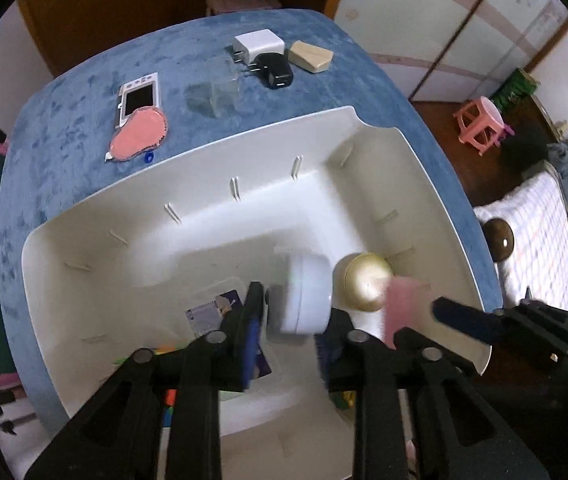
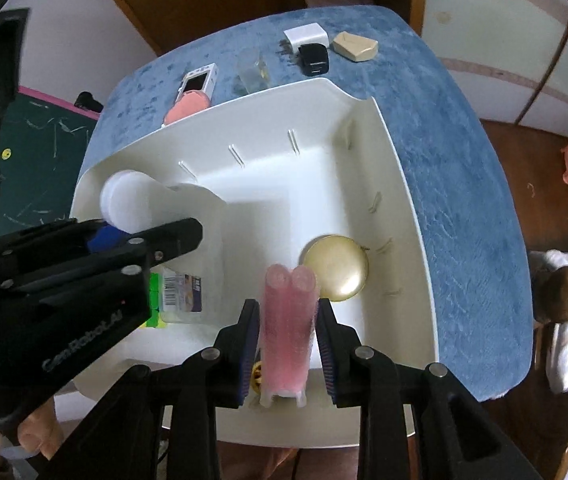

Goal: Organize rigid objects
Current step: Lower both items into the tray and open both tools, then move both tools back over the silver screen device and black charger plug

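Left gripper point(image 1: 290, 330) pinched white jar point(image 1: 307, 294); right gripper point(image 2: 288, 344) clamped pink tube pack point(image 2: 289, 320), both over white bin point(image 2: 404, 208). Dropping either risked striking gold tin point(image 2: 336, 268) inside.

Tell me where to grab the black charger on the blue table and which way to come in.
Grip the black charger across its two long flat sides, coming down from above. It lies flat on the blue table with the white charger touching its far end and the beige block close on the right, so the fingers probably fit best at its near half, clear of both neighbours.
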### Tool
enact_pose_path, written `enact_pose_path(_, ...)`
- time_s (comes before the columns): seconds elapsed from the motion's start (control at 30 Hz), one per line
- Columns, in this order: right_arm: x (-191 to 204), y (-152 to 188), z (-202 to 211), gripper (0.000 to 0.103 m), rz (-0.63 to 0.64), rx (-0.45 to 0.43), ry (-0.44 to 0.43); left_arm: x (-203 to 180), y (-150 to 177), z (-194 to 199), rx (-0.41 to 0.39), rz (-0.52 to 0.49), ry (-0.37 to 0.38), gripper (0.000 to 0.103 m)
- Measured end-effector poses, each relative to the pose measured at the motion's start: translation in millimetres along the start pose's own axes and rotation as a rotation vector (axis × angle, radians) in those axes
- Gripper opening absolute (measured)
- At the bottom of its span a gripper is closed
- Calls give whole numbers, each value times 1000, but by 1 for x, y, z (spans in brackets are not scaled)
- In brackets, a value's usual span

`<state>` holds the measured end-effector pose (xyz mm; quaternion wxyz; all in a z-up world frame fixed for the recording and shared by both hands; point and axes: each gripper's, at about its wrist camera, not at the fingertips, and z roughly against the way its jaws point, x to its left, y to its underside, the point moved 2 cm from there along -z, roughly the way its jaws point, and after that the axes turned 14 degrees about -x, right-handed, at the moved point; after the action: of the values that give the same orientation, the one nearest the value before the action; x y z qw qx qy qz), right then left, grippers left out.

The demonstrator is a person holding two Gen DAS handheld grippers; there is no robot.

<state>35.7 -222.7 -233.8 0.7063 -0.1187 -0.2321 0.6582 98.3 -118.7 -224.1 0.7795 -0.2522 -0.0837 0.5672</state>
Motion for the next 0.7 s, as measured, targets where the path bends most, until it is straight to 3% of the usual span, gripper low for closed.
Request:
enact_pose_path(0.07,-6,-1,1,44,25,-9,11,0,-2,2,-22,40,-35,65)
enact_pose_path(0.13,-12,-1,8,62,42,-31,-12,-2,-5,6,-50,64,-68,70)
enact_pose_path(0.4,-22,0,24,63,208,-116,-68,-18,-8,5,-24,128,-199,70)
enact_pose_path(0.7,-23,-2,42,63,296,-172,-158,-28,-16,16,-25,159,-292,71)
